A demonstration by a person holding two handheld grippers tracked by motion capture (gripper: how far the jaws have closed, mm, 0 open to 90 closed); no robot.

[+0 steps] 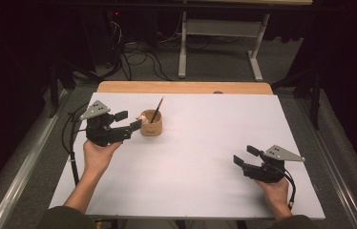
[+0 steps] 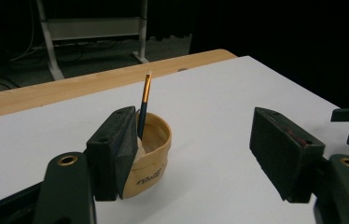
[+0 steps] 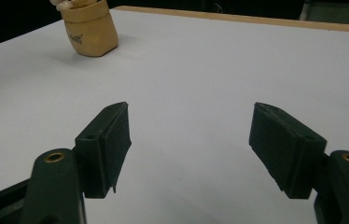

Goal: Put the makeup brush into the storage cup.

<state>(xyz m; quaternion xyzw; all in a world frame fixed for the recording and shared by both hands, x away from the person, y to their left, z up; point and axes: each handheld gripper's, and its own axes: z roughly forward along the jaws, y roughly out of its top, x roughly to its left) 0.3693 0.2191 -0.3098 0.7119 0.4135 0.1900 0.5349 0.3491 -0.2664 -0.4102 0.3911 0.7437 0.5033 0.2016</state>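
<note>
Wooden cup (image 1: 151, 125) on white tabletop (image 1: 205, 157) — dark room, grey floor (image 1: 215, 62).

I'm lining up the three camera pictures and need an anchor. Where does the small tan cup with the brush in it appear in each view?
High view: the tan cup stands left of centre on the white table, just right of the left tongs.
Left gripper view: lower left of centre, partly behind the near jaw.
Right gripper view: top left corner, far off.
Shared landmark: the table's wooden far edge.

Black grippers (image 1: 130, 121) — grey three-cornered plates, trailing cables
</note>
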